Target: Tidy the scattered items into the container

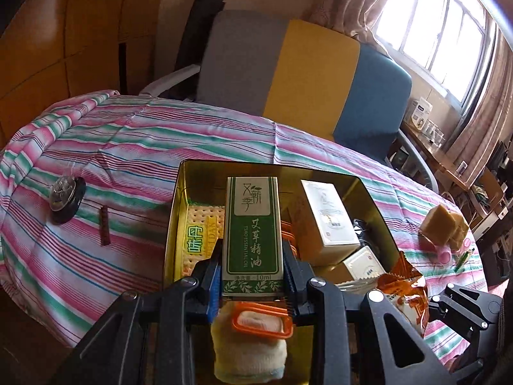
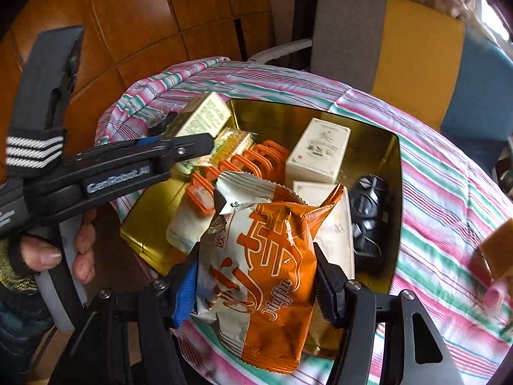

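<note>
My left gripper (image 1: 253, 276) is shut on a green-and-white essential oil box (image 1: 252, 231), held upright over the near left part of the gold tin (image 1: 205, 173). The right wrist view shows the same left gripper (image 2: 195, 134) and its box (image 2: 202, 115) over the tin's (image 2: 394, 173) left rim. My right gripper (image 2: 256, 288) is shut on an orange muffin packet (image 2: 263, 256) above the tin's near edge. Inside the tin lie white boxes (image 2: 317, 150), orange clips (image 2: 243, 163), a cracker packet (image 1: 200, 224), a white cloth (image 1: 250, 349) and a black object (image 2: 368, 211).
On the striped cloth (image 1: 128, 147) lie brown blocks (image 1: 442, 224), a pink item (image 1: 445, 253) and a green pen (image 1: 465, 256) to the right. A black round item (image 1: 65, 192) and a brown strip (image 1: 104, 226) lie left. A grey, yellow and blue chair (image 1: 288, 70) stands behind.
</note>
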A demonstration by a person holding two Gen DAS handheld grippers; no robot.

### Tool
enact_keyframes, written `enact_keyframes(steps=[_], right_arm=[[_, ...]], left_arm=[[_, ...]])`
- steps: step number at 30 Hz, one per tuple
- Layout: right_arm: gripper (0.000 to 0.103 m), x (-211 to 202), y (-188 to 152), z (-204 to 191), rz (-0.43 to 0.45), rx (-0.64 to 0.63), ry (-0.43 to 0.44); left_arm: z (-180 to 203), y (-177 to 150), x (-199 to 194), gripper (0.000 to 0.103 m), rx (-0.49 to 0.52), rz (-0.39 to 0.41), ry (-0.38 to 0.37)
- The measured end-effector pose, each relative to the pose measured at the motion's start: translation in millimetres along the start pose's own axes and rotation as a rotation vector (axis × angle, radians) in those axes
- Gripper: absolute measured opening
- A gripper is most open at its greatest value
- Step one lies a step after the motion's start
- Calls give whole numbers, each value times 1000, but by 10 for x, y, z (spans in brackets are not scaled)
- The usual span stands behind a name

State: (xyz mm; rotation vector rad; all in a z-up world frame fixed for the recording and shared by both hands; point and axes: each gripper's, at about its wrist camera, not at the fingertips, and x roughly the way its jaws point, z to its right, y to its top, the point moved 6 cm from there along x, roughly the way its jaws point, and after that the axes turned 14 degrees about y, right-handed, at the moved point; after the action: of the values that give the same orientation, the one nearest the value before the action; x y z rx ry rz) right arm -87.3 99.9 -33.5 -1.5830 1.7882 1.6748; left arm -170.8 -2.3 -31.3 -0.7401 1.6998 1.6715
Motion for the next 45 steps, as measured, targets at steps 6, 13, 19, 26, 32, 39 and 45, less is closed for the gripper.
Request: enact_keyframes(steps=[6, 13, 19, 26, 32, 39, 45], right_arm=[[65, 172, 64, 11, -13, 45, 17], [65, 16, -13, 99, 25, 86, 17], [68, -341, -251, 363, 89, 174, -23], [71, -841, -945, 1022, 129, 369, -140], [73, -1347, -1692, 1649, 180, 583, -260], [76, -1922, -2401, 2203, 273, 766, -344], [77, -2206, -2692, 2493, 343, 844, -369]], left_arm=[[-91, 27, 206, 37, -8, -49, 29], [-78, -38, 6, 47, -21, -16, 20], [245, -105, -339, 57, 40, 26, -46], [1021, -289, -637, 59, 172, 32, -183], [1865, -522, -717, 59, 331, -16, -274], [2699, -648, -709, 59, 469, -62, -319], [3130, -656, -466, 59, 498, -104, -320]])
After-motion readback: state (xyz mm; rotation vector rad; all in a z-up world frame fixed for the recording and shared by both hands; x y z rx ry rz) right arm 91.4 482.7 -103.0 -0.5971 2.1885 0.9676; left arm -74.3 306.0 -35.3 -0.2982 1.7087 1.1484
